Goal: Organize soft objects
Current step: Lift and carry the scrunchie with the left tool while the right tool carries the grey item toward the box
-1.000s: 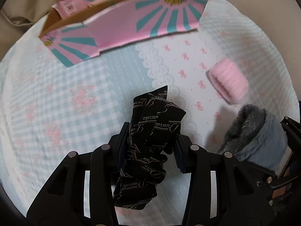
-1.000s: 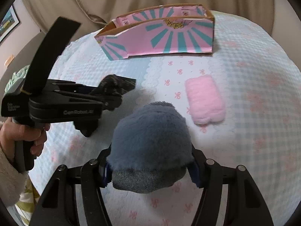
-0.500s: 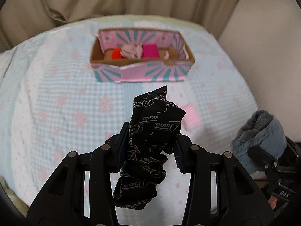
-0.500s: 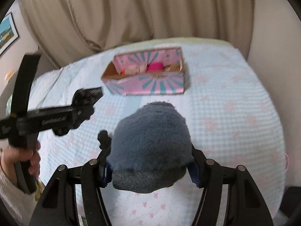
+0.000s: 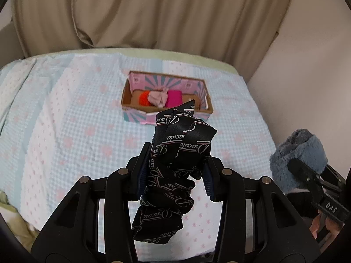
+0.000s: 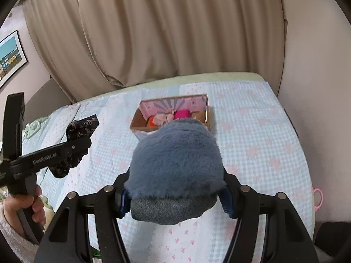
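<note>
My left gripper [image 5: 175, 171] is shut on a black printed scrunchie [image 5: 175, 164] and holds it high above the bed. It also shows in the right wrist view [image 6: 76, 131]. My right gripper [image 6: 175, 188] is shut on a blue-grey fluffy sock [image 6: 175, 160], also seen in the left wrist view [image 5: 300, 153]. A pink and teal cardboard box [image 5: 140, 116] lies far ahead on the bed, also in the right wrist view [image 6: 207, 114]. It holds an orange item [image 5: 143, 98], a pale cloth [image 5: 158, 96] and a magenta item [image 5: 174, 97].
The light blue checked bedspread [image 5: 65, 131] covers the bed. Beige curtains [image 5: 153, 11] hang behind it and a wall [image 5: 307, 65] stands to the right. A framed picture [image 6: 11, 57] hangs at left. The pink fluffy item is out of view.
Both grippers have risen and pulled back from the bed with their loads. The box now looks small and far, and the pink fluffy item has dropped out of view.
</note>
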Demonstrator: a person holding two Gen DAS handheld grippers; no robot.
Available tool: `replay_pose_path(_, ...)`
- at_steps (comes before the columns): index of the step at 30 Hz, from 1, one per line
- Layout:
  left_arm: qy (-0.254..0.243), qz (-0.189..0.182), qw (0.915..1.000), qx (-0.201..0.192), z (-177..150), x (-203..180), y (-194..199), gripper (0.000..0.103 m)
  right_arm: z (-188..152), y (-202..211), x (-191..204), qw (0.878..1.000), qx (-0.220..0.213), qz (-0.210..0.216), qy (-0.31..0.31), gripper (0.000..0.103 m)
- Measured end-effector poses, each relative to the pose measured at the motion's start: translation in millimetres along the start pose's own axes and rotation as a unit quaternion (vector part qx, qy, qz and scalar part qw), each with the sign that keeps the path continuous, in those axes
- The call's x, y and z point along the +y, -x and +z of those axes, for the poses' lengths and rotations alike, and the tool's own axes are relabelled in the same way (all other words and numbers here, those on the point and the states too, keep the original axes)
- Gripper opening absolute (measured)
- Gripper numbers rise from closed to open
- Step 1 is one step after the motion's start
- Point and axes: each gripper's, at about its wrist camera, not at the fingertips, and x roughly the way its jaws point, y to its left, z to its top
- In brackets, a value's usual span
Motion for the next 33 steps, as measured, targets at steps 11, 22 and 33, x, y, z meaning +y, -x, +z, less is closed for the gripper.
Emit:
replay_pose_path(11, 0.004, -0.015, 0.9998, -0.012, 97.6, 18.6, -23.1, 0.039, 102.7, -39.1, 7.6, 1.000, -0.013, -0.015, -0.008, 0.060)
replay_pose_path(22, -0.025, -0.016, 0.9987, 0.041, 192.5, 29.4, -126.9, 0.038, 191.2, -146.5, -2.1, 0.998, 0.043, -0.035, -0.013, 0.060)
replay_pose_path(33, -0.046, 0.022, 0.9898, 0.133, 212.5, 36.7, -274.7, 0.038, 205.3, -296.9, -39.8, 0.983, 0.166, -0.011, -0.081, 0.060)
